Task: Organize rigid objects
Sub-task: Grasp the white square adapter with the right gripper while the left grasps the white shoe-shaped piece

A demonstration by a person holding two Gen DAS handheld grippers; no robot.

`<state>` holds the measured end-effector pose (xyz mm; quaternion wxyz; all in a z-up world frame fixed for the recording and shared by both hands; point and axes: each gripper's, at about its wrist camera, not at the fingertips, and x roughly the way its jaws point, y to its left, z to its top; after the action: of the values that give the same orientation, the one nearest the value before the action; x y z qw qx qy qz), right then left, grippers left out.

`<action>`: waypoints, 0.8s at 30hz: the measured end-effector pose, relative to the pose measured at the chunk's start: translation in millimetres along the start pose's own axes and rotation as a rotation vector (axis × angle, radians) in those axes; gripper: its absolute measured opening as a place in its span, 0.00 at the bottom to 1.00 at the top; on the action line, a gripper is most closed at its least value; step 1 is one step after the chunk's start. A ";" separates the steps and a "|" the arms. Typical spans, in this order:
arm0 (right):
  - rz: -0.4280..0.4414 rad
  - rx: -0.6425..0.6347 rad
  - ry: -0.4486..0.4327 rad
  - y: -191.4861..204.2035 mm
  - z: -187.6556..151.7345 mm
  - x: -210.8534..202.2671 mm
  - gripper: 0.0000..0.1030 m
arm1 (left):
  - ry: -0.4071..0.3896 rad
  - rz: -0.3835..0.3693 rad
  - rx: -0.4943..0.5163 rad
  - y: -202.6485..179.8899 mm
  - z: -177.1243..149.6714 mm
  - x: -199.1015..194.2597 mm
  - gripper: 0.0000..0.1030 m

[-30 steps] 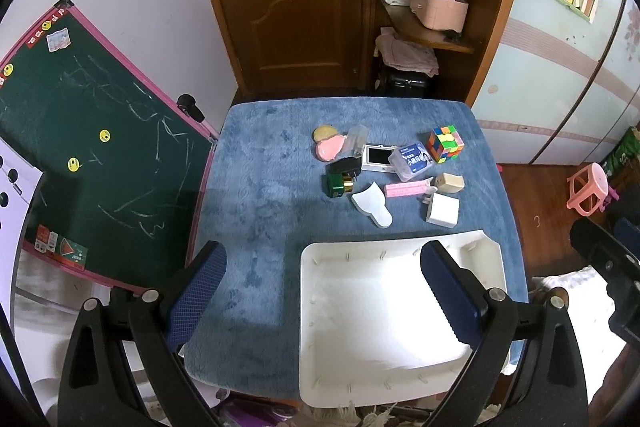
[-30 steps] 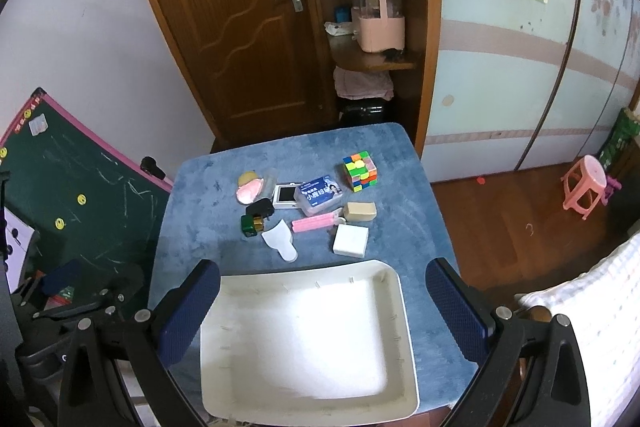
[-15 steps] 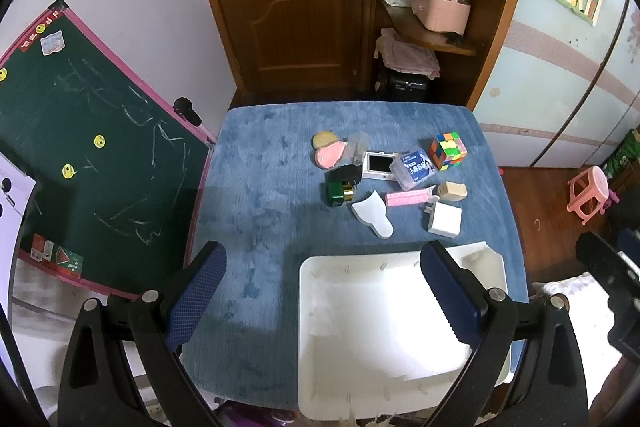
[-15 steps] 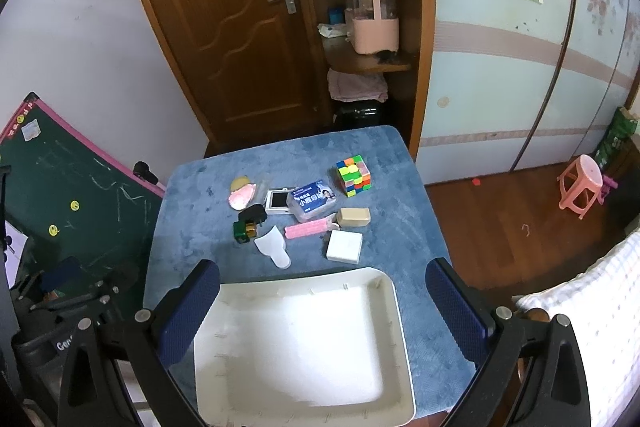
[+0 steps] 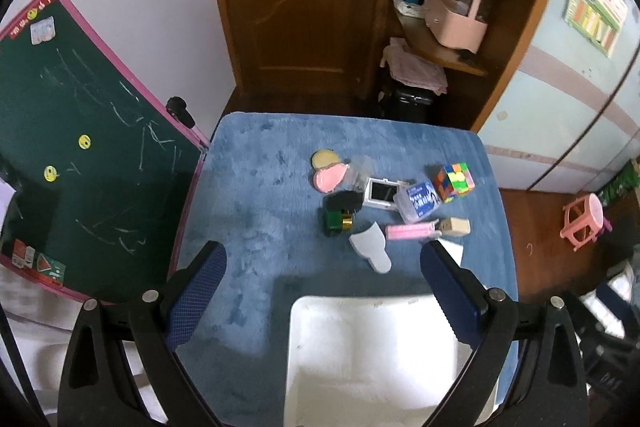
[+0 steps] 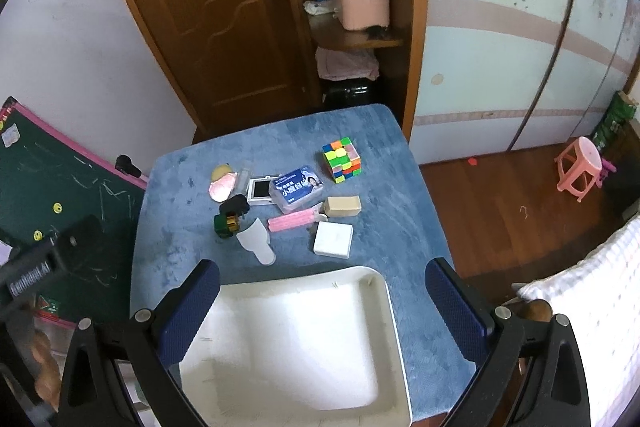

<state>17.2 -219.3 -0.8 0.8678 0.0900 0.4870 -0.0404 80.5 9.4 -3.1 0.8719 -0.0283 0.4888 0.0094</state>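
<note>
Both your tongs hang wide open and empty: left gripper, right gripper. Below sits the white tray, nothing in it; the cube and small objects wait beyond on the blue table.

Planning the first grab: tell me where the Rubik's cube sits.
In the right wrist view the Rubik's cube stands on the blue table, farthest back right in the clutter, beside the blue-labelled box.
</note>
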 end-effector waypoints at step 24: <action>-0.002 0.103 0.450 -25.9 18.6 253.8 0.80 | 0.475 -0.033 -0.128 -50.8 -20.4 251.9 0.95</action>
<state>161.2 -243.9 -210.7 0.7317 0.1405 0.6655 -0.0453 196.9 -45.3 -226.5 0.7289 -0.0930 0.6780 0.0193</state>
